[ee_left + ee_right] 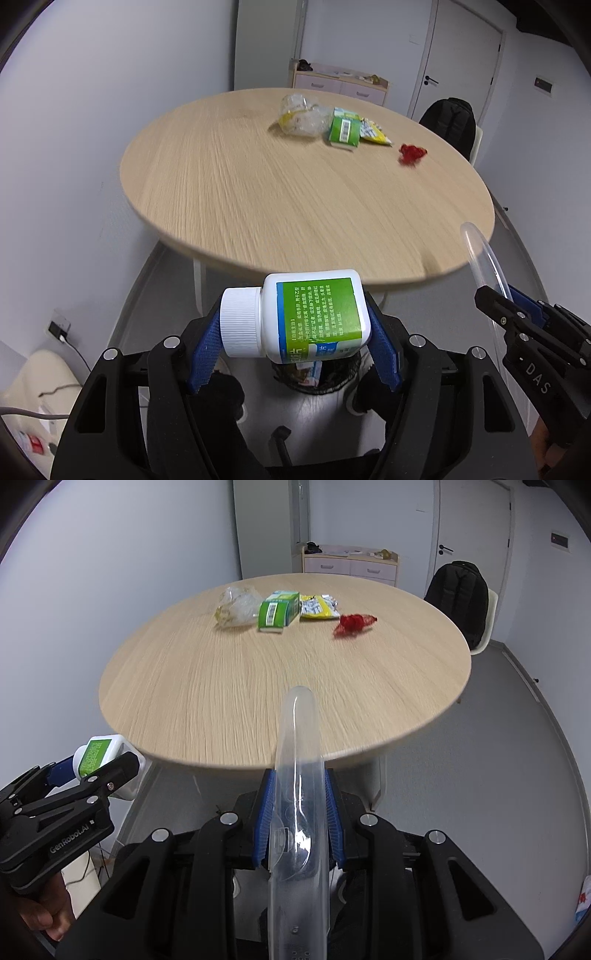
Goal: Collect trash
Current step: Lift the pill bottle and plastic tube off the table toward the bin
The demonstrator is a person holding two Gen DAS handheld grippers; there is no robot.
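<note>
Small office or meeting room: round wooden table mid-frame, plain white walls, grey floor, closed door upper right, low drawer cabinet behind, backpack on a chair.

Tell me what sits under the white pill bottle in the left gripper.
Under the white, green-labelled pill bottle is a black-lined bin with printed packaging inside. The bottle and left gripper hide most of it.
</note>
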